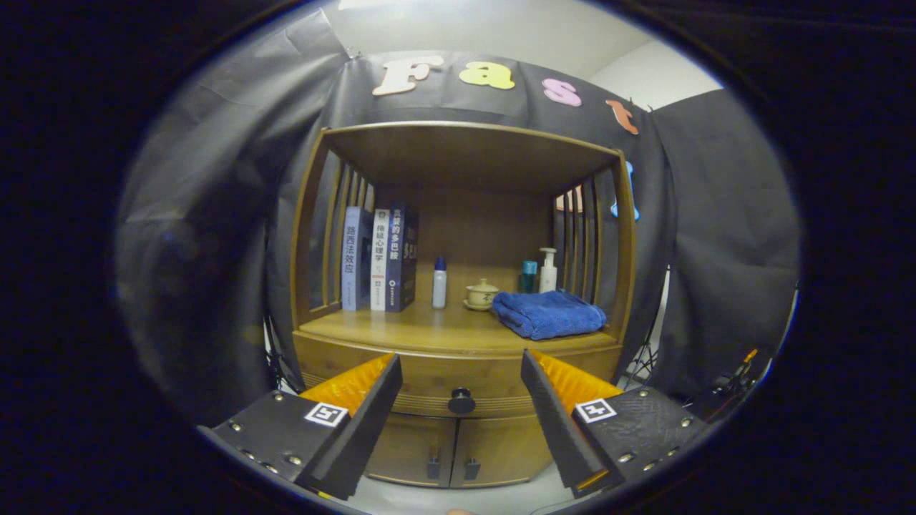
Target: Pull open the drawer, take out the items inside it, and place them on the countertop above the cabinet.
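A wooden cabinet stands ahead of me, with its drawer (458,383) closed under the countertop (436,325). The drawer's round dark knob (461,401) sits in the gap between my two fingers, some way beyond their tips. My gripper (459,368) is open wide and holds nothing. What lies inside the drawer is hidden.
On the countertop stand three books (379,259) at the left, a small white bottle (439,283), a lidded cup on a saucer (481,294), a folded blue towel (547,313), a teal bottle (528,276) and a pump bottle (548,270). Two cupboard doors (451,450) lie below the drawer.
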A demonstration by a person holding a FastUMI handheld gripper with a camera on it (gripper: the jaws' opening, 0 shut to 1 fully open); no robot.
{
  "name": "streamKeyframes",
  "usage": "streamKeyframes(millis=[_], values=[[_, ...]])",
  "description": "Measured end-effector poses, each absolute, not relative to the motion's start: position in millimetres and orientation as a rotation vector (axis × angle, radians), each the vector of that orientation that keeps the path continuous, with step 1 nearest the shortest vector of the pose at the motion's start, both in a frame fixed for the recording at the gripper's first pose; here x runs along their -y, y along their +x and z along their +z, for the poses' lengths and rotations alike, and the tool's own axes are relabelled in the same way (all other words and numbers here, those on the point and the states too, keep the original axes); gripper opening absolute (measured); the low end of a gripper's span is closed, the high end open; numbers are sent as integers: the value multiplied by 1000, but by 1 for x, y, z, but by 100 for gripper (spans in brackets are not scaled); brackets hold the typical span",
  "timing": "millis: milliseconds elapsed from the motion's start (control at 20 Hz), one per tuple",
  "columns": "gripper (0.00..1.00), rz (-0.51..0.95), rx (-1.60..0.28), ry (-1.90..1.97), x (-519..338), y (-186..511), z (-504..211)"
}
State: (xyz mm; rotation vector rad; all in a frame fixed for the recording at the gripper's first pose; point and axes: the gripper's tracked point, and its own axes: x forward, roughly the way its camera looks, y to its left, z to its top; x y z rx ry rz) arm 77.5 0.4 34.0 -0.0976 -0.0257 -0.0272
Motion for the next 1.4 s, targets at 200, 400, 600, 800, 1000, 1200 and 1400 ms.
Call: streamKeyframes(millis=[200, 400, 600, 800, 1000, 1200, 1400], values=[[100, -48, -70, -21, 8, 121, 12], [100, -34, -164, 14, 6, 162, -27], [100, -52, -175, 86, 8, 191, -59], [100, -17, -221, 45, -7, 213, -95], [92, -38, -181, -35, 3, 210, -96], [62, -40, -201, 30, 15, 218, -106], [42, -16, -223, 18, 16, 211, -112]])
